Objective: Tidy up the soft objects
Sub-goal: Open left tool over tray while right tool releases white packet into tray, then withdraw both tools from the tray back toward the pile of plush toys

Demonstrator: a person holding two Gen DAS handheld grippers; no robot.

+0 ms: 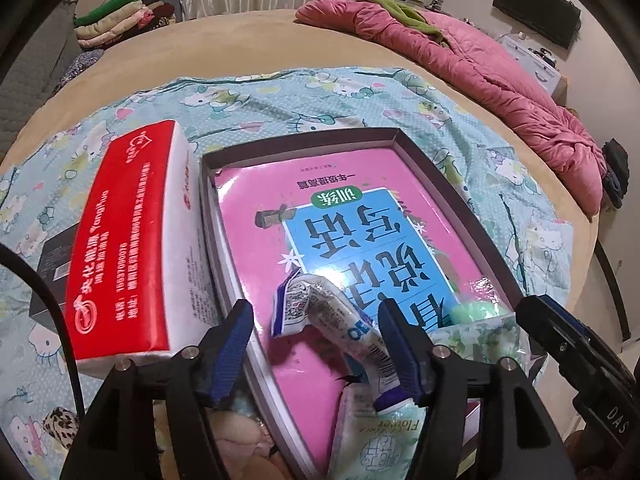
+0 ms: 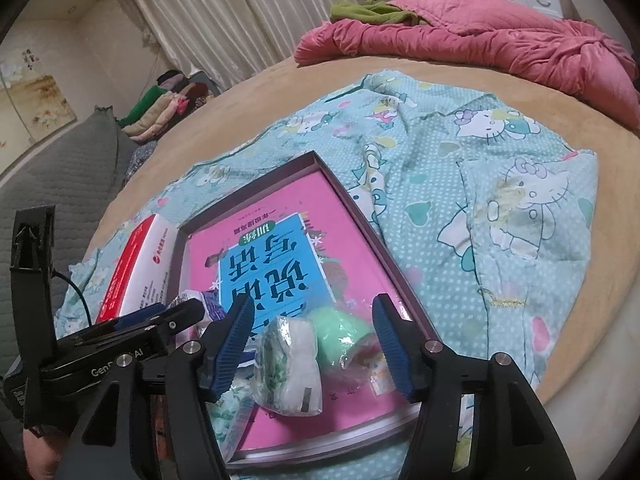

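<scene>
From the left wrist view, the left gripper hung over the near end of a shallow dark-rimmed tray that lay on a pale blue cartoon-cat sheet spread over the bed. Its blue-padded jaws stood spread, with a crumpled white wipes packet lying between them; the packet rested on the pink book that filled the tray floor, and the left pad stood clear of it, while its lower end ran up against the right pad, so that whether that pad touched it could not be told. Nearer the lens a flat pale green packet lay in the tray, and to the right a floral tissue pack and a mint green roll sat by the tray's right wall. A red and white tissue pack lay just outside the tray's left wall. The right gripper showed at the right edge. From the right wrist view, the right gripper was likewise spread apart, pinching nothing: the floral tissue pack lay between its pads, close to the left one, and the mint green roll sat just behind it, both on the pink book inside the tray. The left gripper reached in from the left, beside the red and white tissue pack. A pink quilt lay bunched at the bed's far edge.
</scene>
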